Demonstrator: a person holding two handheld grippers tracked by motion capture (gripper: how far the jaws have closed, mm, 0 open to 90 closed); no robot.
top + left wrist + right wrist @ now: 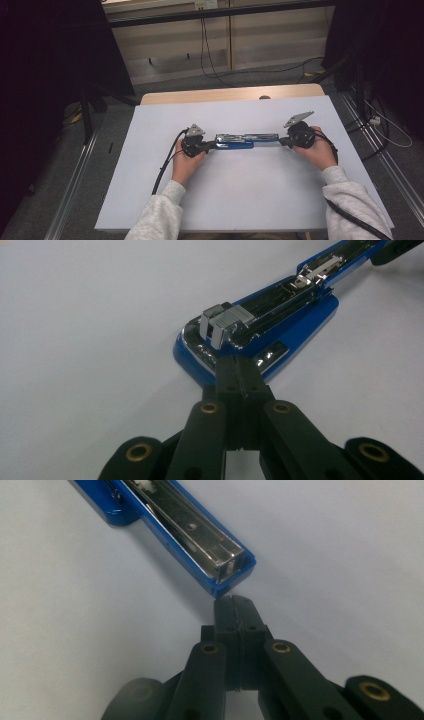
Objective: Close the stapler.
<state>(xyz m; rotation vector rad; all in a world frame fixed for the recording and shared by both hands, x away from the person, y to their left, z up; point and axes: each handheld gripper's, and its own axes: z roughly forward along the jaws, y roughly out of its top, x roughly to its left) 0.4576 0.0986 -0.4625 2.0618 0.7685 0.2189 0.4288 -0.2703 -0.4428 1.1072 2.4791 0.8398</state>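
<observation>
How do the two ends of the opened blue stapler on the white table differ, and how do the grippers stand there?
The blue stapler's wide base end is rounded and carries a steel block; its arm end is narrow, square-cut, with an open steel channel. The left gripper overlaps the base end's edge; the right gripper stands at the tip of the arm end, contact unclear. Both grippers are shut on nothing, and both ends lie flat on the white table.

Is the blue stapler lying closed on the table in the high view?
No. The stapler is swung fully open and lies flat on the white table, its metal staple channel facing up.
</observation>
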